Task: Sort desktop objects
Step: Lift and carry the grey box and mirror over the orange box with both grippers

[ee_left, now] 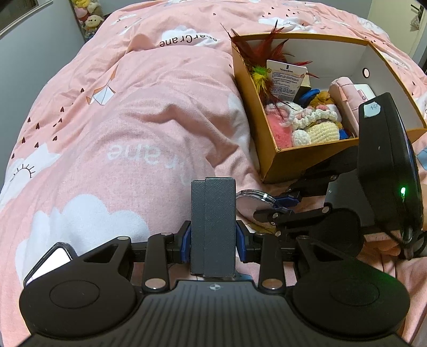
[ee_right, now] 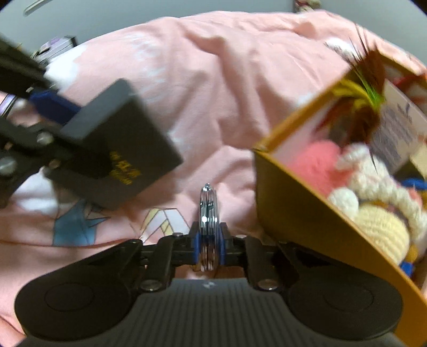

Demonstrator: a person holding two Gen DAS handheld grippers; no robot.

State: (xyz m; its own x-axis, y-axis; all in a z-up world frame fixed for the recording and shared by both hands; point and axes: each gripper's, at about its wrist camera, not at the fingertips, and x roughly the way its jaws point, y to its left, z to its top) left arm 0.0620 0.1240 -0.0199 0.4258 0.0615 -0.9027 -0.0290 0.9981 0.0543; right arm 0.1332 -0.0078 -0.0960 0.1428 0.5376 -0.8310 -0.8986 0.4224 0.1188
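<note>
My left gripper (ee_left: 213, 236) is shut on a dark grey rectangular case (ee_left: 213, 211), held upright between the blue pads above the pink bedding. In the right wrist view this case (ee_right: 120, 144) shows gold lettering, with the left gripper (ee_right: 50, 117) at the left edge. My right gripper (ee_right: 209, 240) is shut on a round clear-rimmed compact mirror (ee_right: 209, 211), seen edge-on. In the left wrist view the mirror (ee_left: 250, 200) and right gripper (ee_left: 277, 205) sit just in front of the brown cardboard box (ee_left: 307, 157). That box (ee_right: 293, 202) is close on the right.
The box holds crocheted toys (ee_left: 315, 125), a feather wand (ee_left: 256, 53), a printed card (ee_left: 287, 80) and a pink pouch (ee_left: 347, 96). A pink cloud-print duvet (ee_left: 133, 106) covers the bed. Plush toys (ee_left: 89, 16) stand at the far left; a phone-like object (ee_left: 53, 261) lies low left.
</note>
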